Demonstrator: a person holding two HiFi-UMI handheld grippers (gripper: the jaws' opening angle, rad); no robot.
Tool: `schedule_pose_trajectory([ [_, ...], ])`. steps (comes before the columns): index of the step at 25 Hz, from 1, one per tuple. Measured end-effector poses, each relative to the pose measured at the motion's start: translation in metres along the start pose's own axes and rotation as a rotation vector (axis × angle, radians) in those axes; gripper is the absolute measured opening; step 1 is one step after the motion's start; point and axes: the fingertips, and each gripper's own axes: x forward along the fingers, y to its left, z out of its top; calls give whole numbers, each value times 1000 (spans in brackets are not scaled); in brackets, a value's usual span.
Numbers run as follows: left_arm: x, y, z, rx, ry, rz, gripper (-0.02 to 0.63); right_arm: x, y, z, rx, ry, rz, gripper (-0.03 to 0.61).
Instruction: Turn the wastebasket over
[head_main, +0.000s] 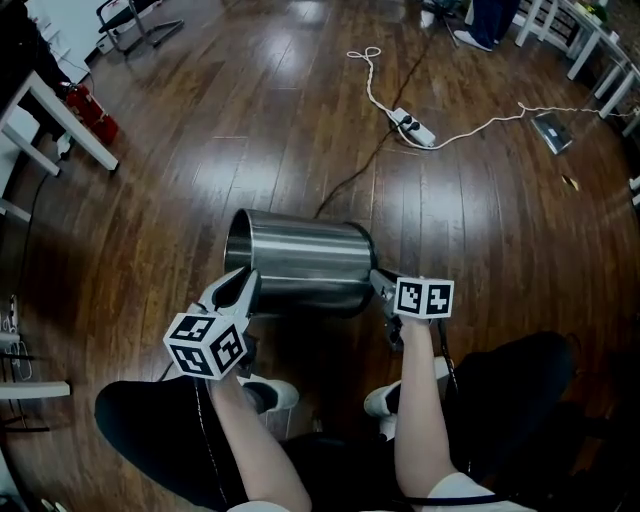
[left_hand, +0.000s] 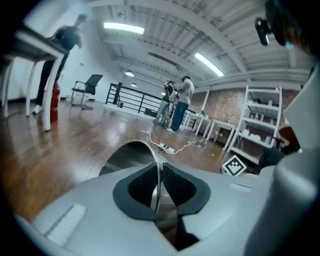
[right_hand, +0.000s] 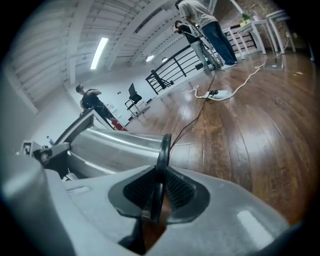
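Note:
The wastebasket (head_main: 300, 265) is a shiny steel cylinder, held on its side above the wooden floor between my two grippers. My left gripper (head_main: 245, 285) is shut on the thin metal rim at its left end. In the left gripper view that rim (left_hand: 159, 172) stands edge-on between the pads of the left gripper (left_hand: 159, 187). My right gripper (head_main: 380, 285) is shut on the black ring at the basket's right end. In the right gripper view, the black ring (right_hand: 164, 147) runs up from between the pads of the right gripper (right_hand: 159, 192), with the steel wall (right_hand: 115, 147) to its left.
A white power strip (head_main: 412, 127) with white and black cables lies on the floor beyond the basket. White table legs (head_main: 60, 120) and a red object (head_main: 92, 110) stand at far left. My shoes (head_main: 270, 393) are below the basket. People (left_hand: 177, 102) stand far off.

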Motion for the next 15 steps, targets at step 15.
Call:
schedule_pose_trajectory([
  [15,100,-197,-58,525,251,-237,63,31,-114,-99,212,139,-247,-9],
])
